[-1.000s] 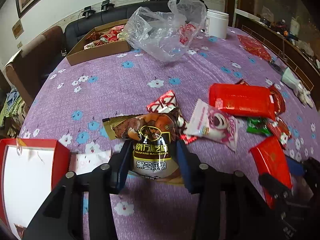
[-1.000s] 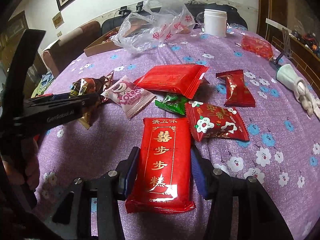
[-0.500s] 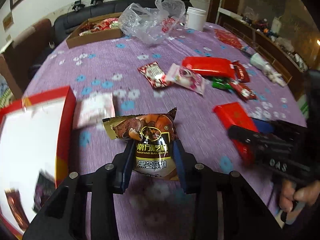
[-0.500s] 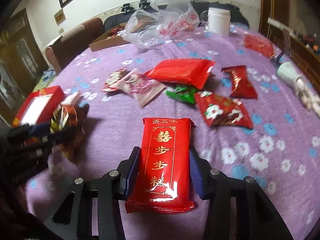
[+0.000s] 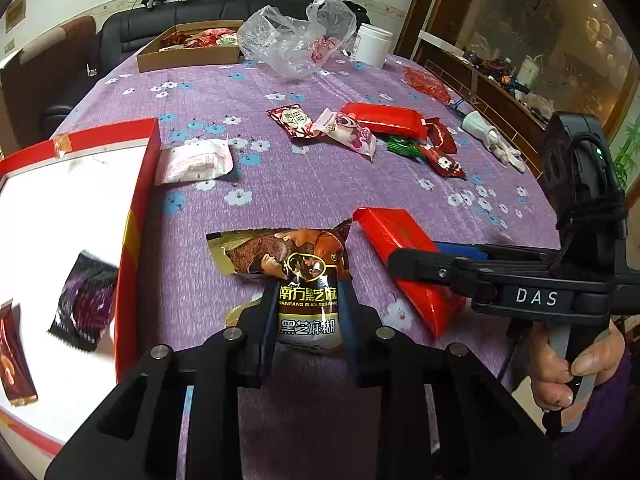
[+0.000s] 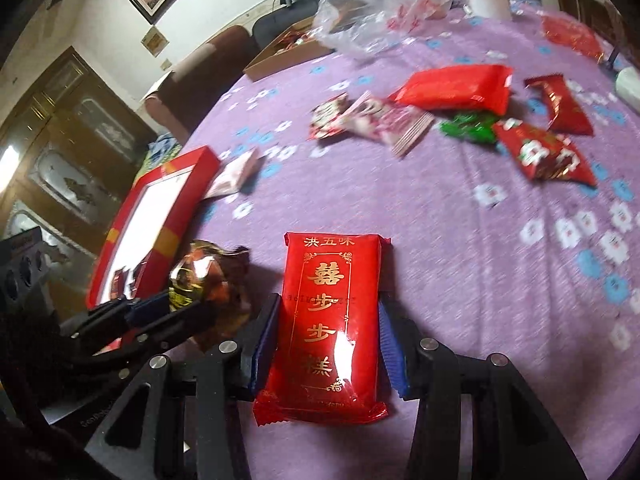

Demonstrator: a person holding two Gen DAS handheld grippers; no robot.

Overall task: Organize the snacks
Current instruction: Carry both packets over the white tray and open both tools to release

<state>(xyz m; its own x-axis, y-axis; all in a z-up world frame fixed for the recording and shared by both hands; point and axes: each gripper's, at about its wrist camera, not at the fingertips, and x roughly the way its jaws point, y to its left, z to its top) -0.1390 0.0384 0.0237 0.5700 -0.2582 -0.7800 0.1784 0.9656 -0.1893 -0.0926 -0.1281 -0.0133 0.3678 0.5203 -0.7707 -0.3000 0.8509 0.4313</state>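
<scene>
Holding: my left gripper point(image 5: 308, 316), just tightened, pinches a sesame packet point(image 5: 298, 276); my right gripper point(image 6: 328, 344) clamps a red cake point(image 6: 330, 312), near the table's point(image 5: 304, 184) box point(image 5: 140, 200) edge.

A brown and black foil sachet point(image 5: 308, 280), low in the middle of the left wrist view, bears gold characters "南方黑芝麻", under them a small Latin line that starts "NANFANG BLACK SESAME", and lower down white characters "黑芝麻糊". At the right of that view, the black right gripper point(image 5: 416, 258) has white letters "DAS" on its body. In the right wrist view, a long red wrapped packet point(image 6: 330, 316) at bottom centre reads "洪五味" along its top edge, and a gold frame below encloses "囍步步糕". Print on the other wrappers is too small or blurred to read.
</scene>
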